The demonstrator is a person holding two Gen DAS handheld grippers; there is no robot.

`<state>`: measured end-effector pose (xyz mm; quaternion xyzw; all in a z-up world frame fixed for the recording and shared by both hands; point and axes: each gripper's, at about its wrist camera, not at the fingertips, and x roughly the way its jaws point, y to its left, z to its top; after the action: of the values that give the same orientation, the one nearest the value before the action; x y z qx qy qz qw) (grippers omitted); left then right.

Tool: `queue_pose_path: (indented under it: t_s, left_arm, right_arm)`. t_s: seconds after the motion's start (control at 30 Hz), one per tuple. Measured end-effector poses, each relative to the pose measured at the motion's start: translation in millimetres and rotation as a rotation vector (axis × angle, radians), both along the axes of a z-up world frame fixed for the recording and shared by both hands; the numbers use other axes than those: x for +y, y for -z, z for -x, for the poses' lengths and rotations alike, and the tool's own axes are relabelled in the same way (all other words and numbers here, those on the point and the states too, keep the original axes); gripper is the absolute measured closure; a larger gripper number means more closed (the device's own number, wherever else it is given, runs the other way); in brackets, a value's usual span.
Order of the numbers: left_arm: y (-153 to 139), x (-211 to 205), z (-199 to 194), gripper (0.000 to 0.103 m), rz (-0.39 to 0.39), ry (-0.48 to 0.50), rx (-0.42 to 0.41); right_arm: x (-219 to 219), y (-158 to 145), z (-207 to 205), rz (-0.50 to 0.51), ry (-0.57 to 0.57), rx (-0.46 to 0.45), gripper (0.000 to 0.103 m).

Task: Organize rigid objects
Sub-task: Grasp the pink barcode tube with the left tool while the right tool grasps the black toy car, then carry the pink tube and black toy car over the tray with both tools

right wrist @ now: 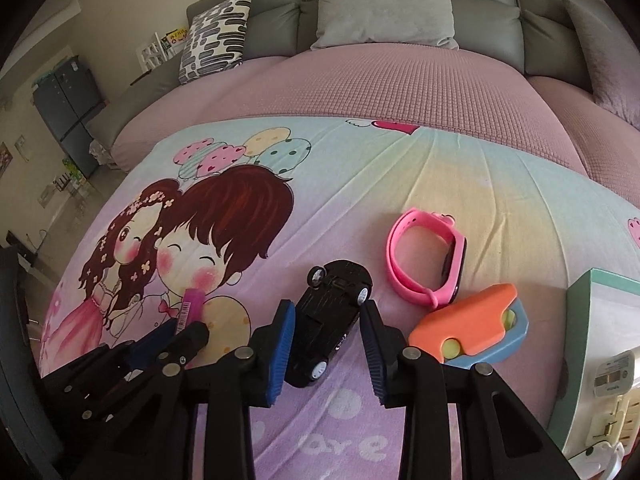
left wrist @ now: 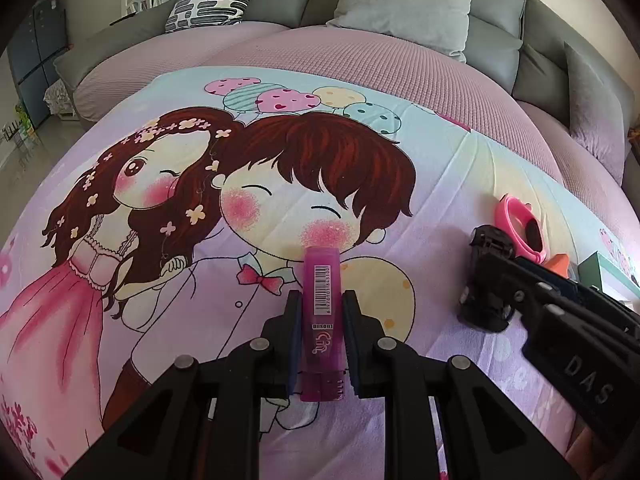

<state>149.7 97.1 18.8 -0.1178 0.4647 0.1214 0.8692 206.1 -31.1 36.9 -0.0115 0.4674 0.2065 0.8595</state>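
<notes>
A cartoon-printed sheet (left wrist: 120, 280) covered the bed, with a grey sofa (left wrist: 400, 8) and cushions behind it. At four o'clock in the right wrist view stood an open box (right wrist: 580, 320) with a green rim. At three o'clock of the toy car lay an orange and blue block (right wrist: 472, 328), and at one o'clock a pink watch (right wrist: 424, 256). The right gripper (right wrist: 328, 344) had its blue pads against both flanks of the black toy car (right wrist: 332, 316), clamped on it. The left gripper (left wrist: 320, 340) was clamped on a purple tube (left wrist: 322, 320) lying on the sheet, its barcode uppermost, pointing toward twelve o'clock.
</notes>
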Motion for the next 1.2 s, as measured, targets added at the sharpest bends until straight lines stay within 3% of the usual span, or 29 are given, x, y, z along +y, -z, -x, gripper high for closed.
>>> queue_pose_path:
  t_s: [0.53, 0.8, 1.2]
  left_arm:
    - [-2, 3, 4, 0.083, 0.016, -0.002, 0.0]
    - [-1, 2, 5, 0.083, 0.017, 0.005, 0.001]
    - [-1, 3, 5, 0.083, 0.027, 0.006, -0.003]
  right_arm:
    - [-5, 1, 14, -0.007, 0.02, 0.009, 0.066]
    - [-8, 10, 20, -0.037, 0.031, 0.076, 0.065]
    - [-6, 13, 19, -0.026, 0.043, 0.059, 0.065]
